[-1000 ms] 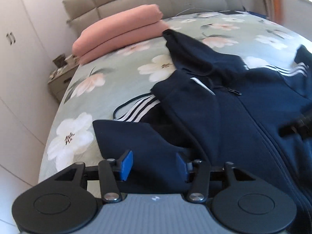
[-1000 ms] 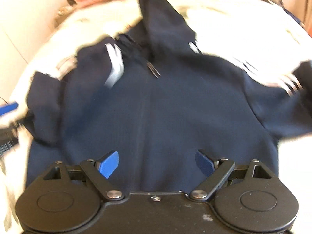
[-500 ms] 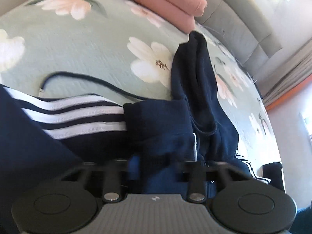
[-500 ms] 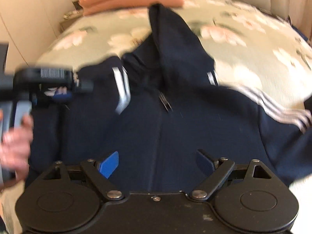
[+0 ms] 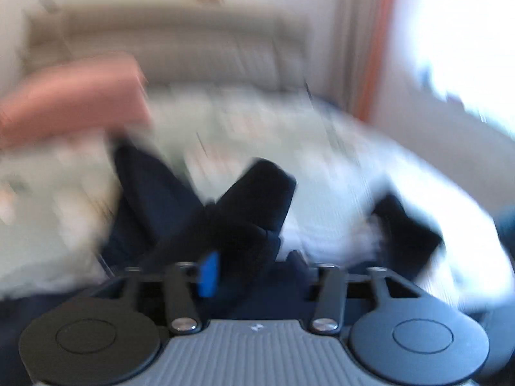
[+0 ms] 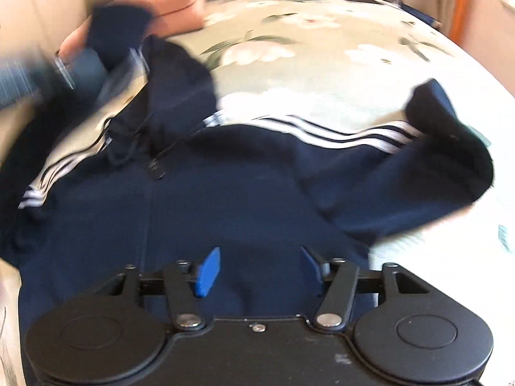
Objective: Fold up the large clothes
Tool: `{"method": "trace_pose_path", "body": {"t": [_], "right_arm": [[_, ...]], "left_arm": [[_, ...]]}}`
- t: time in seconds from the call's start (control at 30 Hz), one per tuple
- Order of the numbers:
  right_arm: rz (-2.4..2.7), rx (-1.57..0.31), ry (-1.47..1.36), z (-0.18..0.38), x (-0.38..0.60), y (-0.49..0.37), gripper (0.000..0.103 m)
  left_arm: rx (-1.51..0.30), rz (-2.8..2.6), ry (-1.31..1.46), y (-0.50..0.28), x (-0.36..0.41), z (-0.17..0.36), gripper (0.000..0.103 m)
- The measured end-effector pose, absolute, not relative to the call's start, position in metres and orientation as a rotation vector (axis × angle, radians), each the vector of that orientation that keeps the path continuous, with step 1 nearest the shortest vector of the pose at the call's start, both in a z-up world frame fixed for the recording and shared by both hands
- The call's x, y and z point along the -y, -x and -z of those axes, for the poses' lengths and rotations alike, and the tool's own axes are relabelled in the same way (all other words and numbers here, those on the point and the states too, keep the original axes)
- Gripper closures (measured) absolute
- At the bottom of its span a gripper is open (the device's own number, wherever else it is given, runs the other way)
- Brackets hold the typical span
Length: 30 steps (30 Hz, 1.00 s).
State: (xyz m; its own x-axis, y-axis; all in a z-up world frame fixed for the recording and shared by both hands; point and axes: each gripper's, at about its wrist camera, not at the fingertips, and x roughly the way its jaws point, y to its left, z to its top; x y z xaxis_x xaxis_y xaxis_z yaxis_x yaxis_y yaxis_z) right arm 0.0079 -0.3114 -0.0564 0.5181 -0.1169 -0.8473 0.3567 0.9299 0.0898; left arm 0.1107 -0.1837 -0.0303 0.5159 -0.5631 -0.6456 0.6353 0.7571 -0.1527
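The left gripper (image 5: pixel 254 273) is built with a ribbed grey body, black discs and blue pads; the right gripper (image 6: pixel 257 270) is entirely black, silver-screwed.

A bed (image 6: pixel 322 74) with a pale green floral cover carries everything. A navy hooded jacket (image 6: pixel 225 199) with white-striped sleeves sprawls across it. Folded pink bedding (image 6: pixel 173 3) lies near the headboard.

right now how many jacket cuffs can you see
2: one cuff lies out on the bedspread at right, the other cuff is raised at upper left near the pink blanket.
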Motion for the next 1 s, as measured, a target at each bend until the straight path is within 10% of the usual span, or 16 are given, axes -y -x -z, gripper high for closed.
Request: {"method": "trace_pose_path", "body": {"t": [0.8,0.87,0.93,1.0], "right_arm": [[0.082,-1.008,-0.385,0.139,0.325,-0.135,0.021],[0.058,-1.012,-0.325,0.136,0.311,-0.136,0.035],[0.06,-0.993,-0.254,0.128,0.298,-0.135,0.079],[0.053,-0.959,-0.24,0.115,0.292,-0.13,0.085]], "left_arm": [[-0.959,0.318,-0.15,-0.094,0.036,0.079,0.048],[-0.957,0.311,-0.166,-0.092,0.037,0.08,0.048],[-0.952,0.31,-0.175,-0.091,0.039,0.08,0.048],[-0.942,0.311,-0.178,-0.092,0.039,0.078,0.048]]}}
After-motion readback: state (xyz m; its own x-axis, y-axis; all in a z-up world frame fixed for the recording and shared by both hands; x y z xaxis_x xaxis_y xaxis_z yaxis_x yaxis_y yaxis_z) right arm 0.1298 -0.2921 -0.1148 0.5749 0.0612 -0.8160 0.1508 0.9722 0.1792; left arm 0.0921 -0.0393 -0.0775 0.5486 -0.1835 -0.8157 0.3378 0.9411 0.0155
